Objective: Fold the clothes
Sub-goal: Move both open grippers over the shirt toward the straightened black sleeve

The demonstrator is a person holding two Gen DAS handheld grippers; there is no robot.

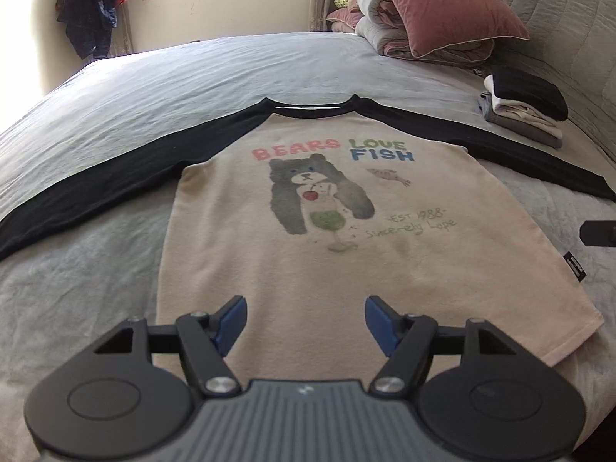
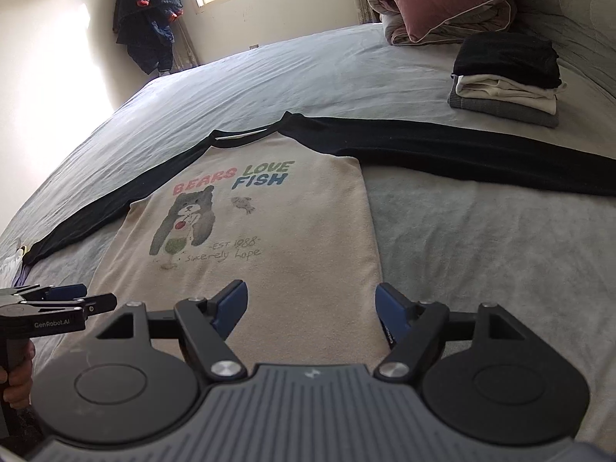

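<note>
A cream raglan shirt (image 1: 404, 269) (image 2: 308, 231) with black sleeves and a bear print lies flat, face up, on the grey bed, both sleeves spread out sideways. My left gripper (image 1: 306, 321) hovers open over the shirt's lower hem area, nothing between its blue pads. My right gripper (image 2: 311, 310) is open too, above the shirt's lower right side edge. From the right wrist view the left gripper (image 2: 69, 296) shows at the far left, held by a hand (image 2: 17, 381). The left wrist view catches a black piece of the right gripper (image 1: 598, 233) at its right edge.
A stack of folded clothes (image 1: 523, 106) (image 2: 508, 77) sits on the bed at the back right. Beyond it lie a pink pillow (image 1: 442, 4) and folded quilts (image 2: 442, 27). Dark clothes (image 2: 148, 15) hang by the window. Small items (image 2: 15, 261) lie near the left sleeve end.
</note>
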